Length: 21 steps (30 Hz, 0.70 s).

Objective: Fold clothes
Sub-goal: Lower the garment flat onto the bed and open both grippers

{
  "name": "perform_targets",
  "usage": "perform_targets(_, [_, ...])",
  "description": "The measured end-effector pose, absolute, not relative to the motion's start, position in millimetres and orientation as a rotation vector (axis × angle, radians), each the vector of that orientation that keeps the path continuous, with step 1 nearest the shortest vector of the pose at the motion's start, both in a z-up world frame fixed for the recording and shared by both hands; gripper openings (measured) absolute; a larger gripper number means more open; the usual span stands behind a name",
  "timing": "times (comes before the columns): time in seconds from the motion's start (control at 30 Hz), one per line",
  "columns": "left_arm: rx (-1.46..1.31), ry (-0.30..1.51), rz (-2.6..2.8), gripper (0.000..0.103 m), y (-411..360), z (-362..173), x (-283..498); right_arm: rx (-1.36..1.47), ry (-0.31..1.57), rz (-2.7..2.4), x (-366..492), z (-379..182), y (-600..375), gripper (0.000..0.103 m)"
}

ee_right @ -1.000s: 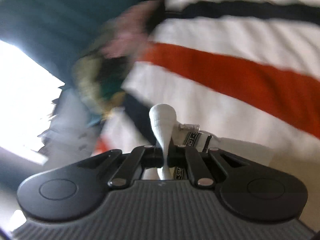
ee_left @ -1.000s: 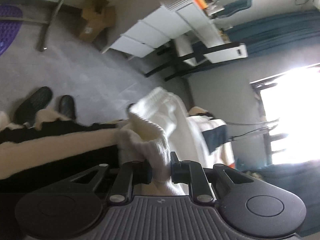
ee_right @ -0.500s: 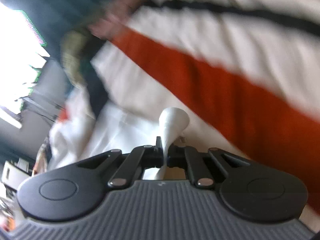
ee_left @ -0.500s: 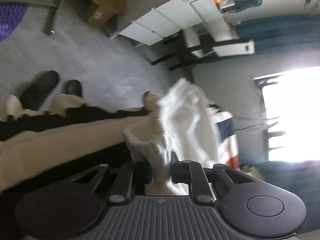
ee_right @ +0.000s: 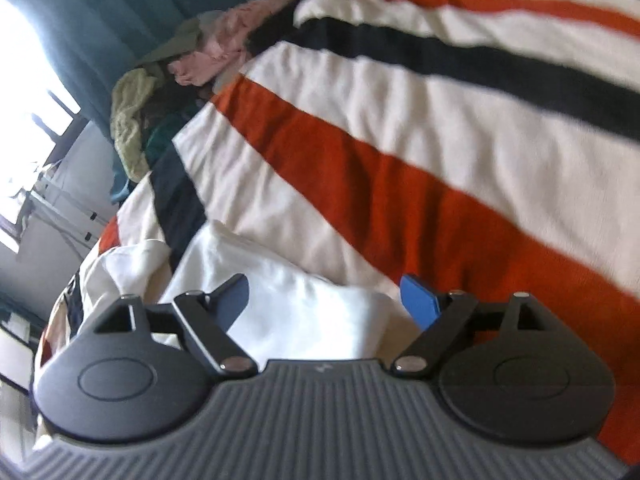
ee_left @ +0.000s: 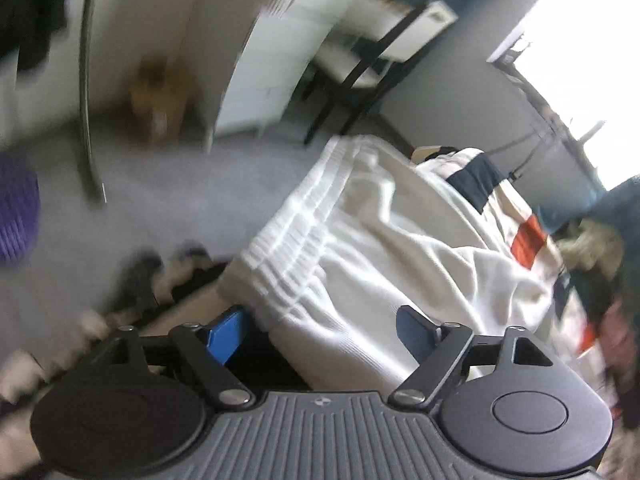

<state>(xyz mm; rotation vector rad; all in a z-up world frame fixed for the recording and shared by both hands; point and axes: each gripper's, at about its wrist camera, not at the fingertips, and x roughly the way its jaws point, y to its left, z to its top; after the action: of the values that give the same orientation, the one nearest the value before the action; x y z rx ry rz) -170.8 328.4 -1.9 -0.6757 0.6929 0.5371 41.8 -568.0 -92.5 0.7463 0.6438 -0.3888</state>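
A white ribbed knit garment (ee_left: 372,248) lies on the striped bed cover, its ribbed hem toward the bed's edge. My left gripper (ee_left: 320,334) is open, blue pads spread on either side of the garment's near end, holding nothing. In the right wrist view the same white garment (ee_right: 304,312) lies between the spread fingers of my right gripper (ee_right: 328,300), which is open and empty just above it.
The bed cover (ee_right: 400,160) has white, orange and black stripes. A heap of other clothes (ee_right: 176,80) lies at its far end by teal curtains. A white drawer unit (ee_left: 280,72), a chair (ee_left: 372,60), a cardboard box (ee_left: 160,96) and the person's legs (ee_left: 132,312) stand on the grey floor.
Both grippers were shut on the white garment and have opened, letting it drop onto the bed. The left wrist view has swung round and is blurred.
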Motion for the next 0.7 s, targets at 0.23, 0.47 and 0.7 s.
perform_targets(0.23, [-0.445, 0.57, 0.444, 0.088, 254.4, 53.9, -143.8, 0.63, 0.527, -0.242, 56.0, -22.2, -516.9, 0.085])
perform_targets(0.47, [-0.312, 0.47, 0.219, 0.088, 146.4, 98.8, -58.6, 0.593, 0.433, -0.033, 72.3, 34.4, -437.9, 0.085])
perform_targets(0.7, [-0.242, 0.392, -0.012, 0.089, 32.9, 138.0, 18.6, 0.492, 0.358, 0.069, 84.0, 64.4, -376.0, 0.085])
